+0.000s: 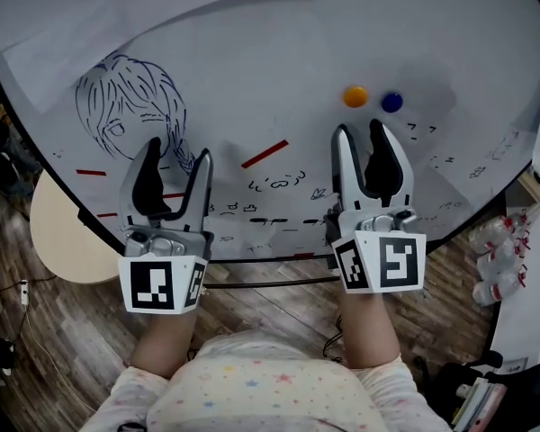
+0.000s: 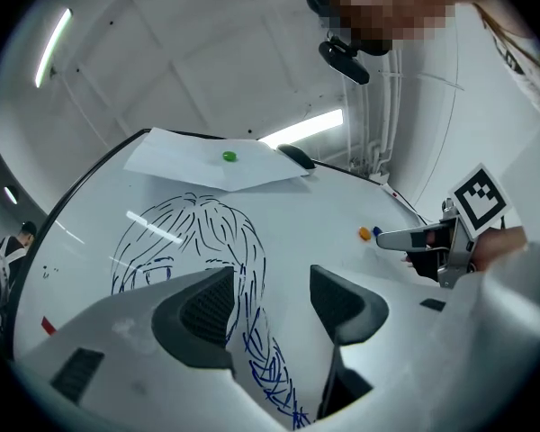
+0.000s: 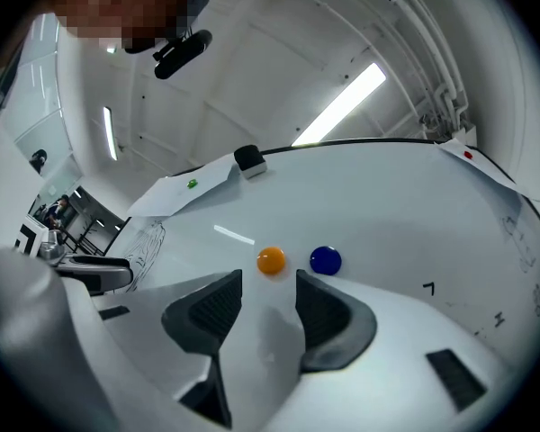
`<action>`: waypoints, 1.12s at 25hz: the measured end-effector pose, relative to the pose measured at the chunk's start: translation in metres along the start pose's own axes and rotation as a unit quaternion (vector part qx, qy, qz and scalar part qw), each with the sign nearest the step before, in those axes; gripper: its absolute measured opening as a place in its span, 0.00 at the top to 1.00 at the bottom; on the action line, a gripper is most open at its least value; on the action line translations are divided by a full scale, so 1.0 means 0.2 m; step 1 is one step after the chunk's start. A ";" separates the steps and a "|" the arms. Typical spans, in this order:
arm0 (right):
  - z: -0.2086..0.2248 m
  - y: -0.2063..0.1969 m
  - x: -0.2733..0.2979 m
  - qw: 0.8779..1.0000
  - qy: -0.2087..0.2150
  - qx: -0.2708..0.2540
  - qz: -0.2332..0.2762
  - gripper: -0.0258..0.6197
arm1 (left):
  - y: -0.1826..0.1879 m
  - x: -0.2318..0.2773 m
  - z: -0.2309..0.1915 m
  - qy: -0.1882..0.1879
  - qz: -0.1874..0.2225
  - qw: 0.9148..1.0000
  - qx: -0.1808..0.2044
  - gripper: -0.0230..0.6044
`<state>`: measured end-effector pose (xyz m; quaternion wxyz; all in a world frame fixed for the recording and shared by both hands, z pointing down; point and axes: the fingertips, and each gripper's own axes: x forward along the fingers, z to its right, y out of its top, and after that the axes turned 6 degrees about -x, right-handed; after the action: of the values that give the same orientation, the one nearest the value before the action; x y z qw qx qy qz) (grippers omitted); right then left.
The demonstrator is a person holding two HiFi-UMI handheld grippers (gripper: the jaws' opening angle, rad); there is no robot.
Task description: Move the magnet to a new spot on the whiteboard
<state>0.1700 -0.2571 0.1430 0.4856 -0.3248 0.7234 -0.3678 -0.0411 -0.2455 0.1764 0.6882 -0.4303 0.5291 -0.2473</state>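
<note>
- Nearest us, pale star-print shirt (image 1: 270, 387) and two forearms, one gripper in each hand, over a wood-plank floor (image 1: 63, 331).
- Far left: round beige stool top (image 1: 61, 232), partly under the board edge.
- Left gripper (image 1: 177, 151) (image 2: 268, 286): jaws wide apart, nothing between them. We see only the drawn braid through the gap.
- Large white whiteboard (image 1: 252, 70) carries a blue-marker drawing of a girl's head (image 1: 126, 111) (image 2: 198, 237), upper left of the left gripper.
- Left gripper view: white paper sheet (image 2: 193, 165) at the board's far edge, small green round magnet (image 2: 229, 157) on it.
- Short red marker stroke (image 1: 265, 154) between the two grippers, with black scribbles below it.
- Right gripper (image 1: 359, 131) (image 3: 267, 286): jaws apart, a narrower gap than the left, holding nothing.
- Orange round magnet (image 1: 355, 96) (image 3: 271, 260) sits on the board just beyond the right gripper's tips, in line with the gap, not touching.
- Blue round magnet (image 1: 391, 102) (image 3: 325, 260) just right of the orange one, a small gap between them.
- Far right: clear plastic bottles (image 1: 499, 259) on the floor.
</note>
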 end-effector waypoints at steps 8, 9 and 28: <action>0.01 0.07 0.04 1.000 0.001 -0.006 0.023 0.69 | 0.04 0.03 0.01 0.000 0.010 1.000 0.015 0.57; 0.01 0.08 0.05 1.000 0.001 -0.007 0.024 0.70 | 0.04 0.03 0.01 -0.001 0.010 1.000 0.016 0.57; 0.00 0.09 0.14 0.998 -0.012 -0.065 0.018 0.77 | 0.07 0.04 -0.01 0.004 0.018 1.000 0.017 0.58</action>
<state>0.1583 -0.2704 0.1149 0.4790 -0.3471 0.7456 -0.3069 -0.0424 -0.2469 0.1604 0.6974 -0.4080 0.5356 -0.2456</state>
